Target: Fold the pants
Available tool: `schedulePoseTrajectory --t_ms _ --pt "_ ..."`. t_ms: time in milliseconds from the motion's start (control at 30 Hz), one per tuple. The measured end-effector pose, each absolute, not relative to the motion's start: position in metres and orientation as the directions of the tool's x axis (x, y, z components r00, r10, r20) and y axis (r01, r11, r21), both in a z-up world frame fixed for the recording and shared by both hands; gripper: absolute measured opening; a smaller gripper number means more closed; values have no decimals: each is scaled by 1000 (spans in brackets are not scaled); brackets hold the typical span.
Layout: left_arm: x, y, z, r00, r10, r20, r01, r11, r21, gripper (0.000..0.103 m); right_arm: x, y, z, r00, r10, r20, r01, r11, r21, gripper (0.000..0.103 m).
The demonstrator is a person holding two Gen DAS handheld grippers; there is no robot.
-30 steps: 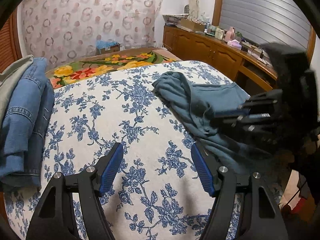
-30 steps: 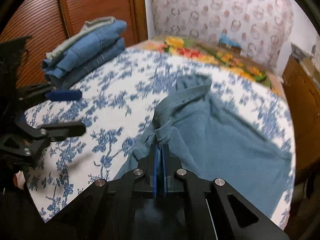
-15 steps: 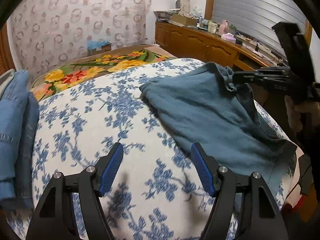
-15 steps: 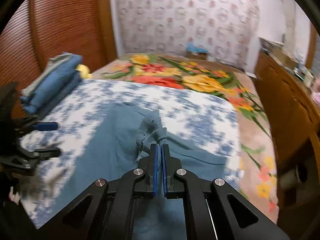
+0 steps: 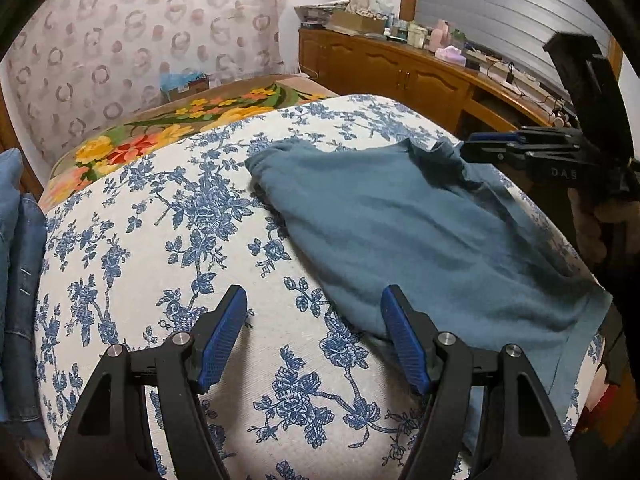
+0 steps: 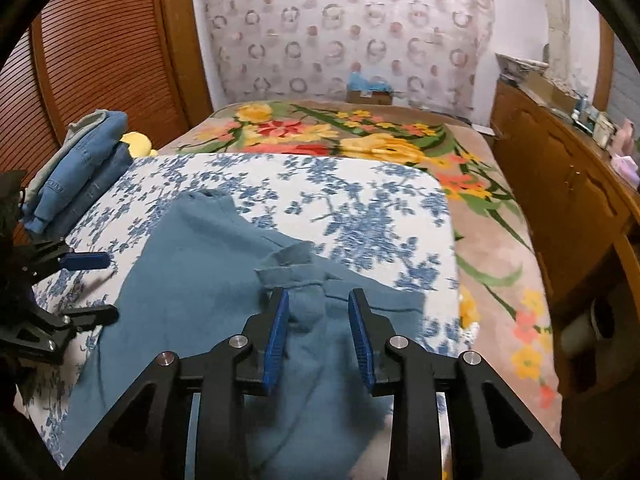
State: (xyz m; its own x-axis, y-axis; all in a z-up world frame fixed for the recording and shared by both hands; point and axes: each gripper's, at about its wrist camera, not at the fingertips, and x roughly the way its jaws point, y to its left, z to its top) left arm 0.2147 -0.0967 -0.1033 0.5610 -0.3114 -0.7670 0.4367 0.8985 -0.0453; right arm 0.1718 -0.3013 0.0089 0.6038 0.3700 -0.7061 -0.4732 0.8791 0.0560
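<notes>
The teal pants [image 5: 420,232] lie spread on the blue-flowered sheet [image 5: 168,240] of the bed, reaching to its right edge, with a bunched corner of cloth raised near the far right. The right gripper [image 6: 318,320] has just been opening its jaws; they now stand apart around that bunched cloth, which sits between the blue pads [image 6: 276,336] without being pressed. In the left wrist view the right gripper [image 5: 472,148] hangs just beside the raised corner, held by a hand [image 5: 592,228]. The left gripper [image 5: 314,336] hovers over the sheet with jaws spread wide and nothing in them, its right pad over the near edge of the pants. Folded jeans [image 6: 76,160] are stacked at the bed's left side.
</notes>
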Motion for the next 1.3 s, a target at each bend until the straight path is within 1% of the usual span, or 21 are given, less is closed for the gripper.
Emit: schedulePoseTrajectory --t_ms 100,233,367,600,700,733,800,967,1000,1033,1067,1100,1133,1267,1300 --pt "214 -99 -105 556 -306 -772 440 897 -39 71 180 -294 3 585 378 -718 -484 872 65 34" --pt "216 -103 -110 550 -302 -779 444 895 -33 71 193 -288 -11 567 354 -744 -489 871 41 34" --pt "216 -102 -113 550 -303 -778 444 895 -35 73 201 -289 -16 558 344 -755 -478 877 46 34" --pt "216 -102 -114 551 -299 -780 440 898 -33 75 192 -289 -7 576 375 -726 -483 873 68 34" --pt "216 -102 -114 551 -298 -779 440 898 -33 75 187 -281 -6 576 364 -732 -494 868 43 35" --pt "216 -102 -114 551 -298 -779 440 898 -33 75 186 -278 -8 573 361 -736 -501 865 33 38" --pt "216 -102 -114 551 -299 -779 439 898 -34 75 186 -272 -12 568 345 -747 -512 859 8 39" --pt "216 -102 -114 551 -298 -779 439 898 -33 76 196 -271 -24 567 271 -778 -499 864 -62 39" --pt "216 -102 -114 551 -298 -779 439 898 -33 76 198 -272 -23 567 278 -776 -498 866 -54 36" --pt "216 -102 -114 551 -299 -779 439 898 -33 76 199 -275 -21 571 284 -770 -494 868 -47 16" --pt "216 -102 -114 551 -299 -779 439 898 -33 76 199 -279 -18 581 284 -763 -487 872 -46 10" --pt "216 -102 -114 551 -299 -779 439 898 -33 76 199 -283 -15 593 287 -753 -479 877 -43 9" --pt "216 -102 -114 551 -298 -779 439 898 -33 76 199 -288 -11 604 295 -740 -470 882 -32 6" --pt "216 -102 -114 551 -298 -780 440 898 -33 76 204 -310 -2 648 261 -716 -400 916 -28 6" --pt "216 -101 -114 551 -297 -780 439 898 -32 76 206 -314 -2 661 234 -713 -373 927 -42 6"
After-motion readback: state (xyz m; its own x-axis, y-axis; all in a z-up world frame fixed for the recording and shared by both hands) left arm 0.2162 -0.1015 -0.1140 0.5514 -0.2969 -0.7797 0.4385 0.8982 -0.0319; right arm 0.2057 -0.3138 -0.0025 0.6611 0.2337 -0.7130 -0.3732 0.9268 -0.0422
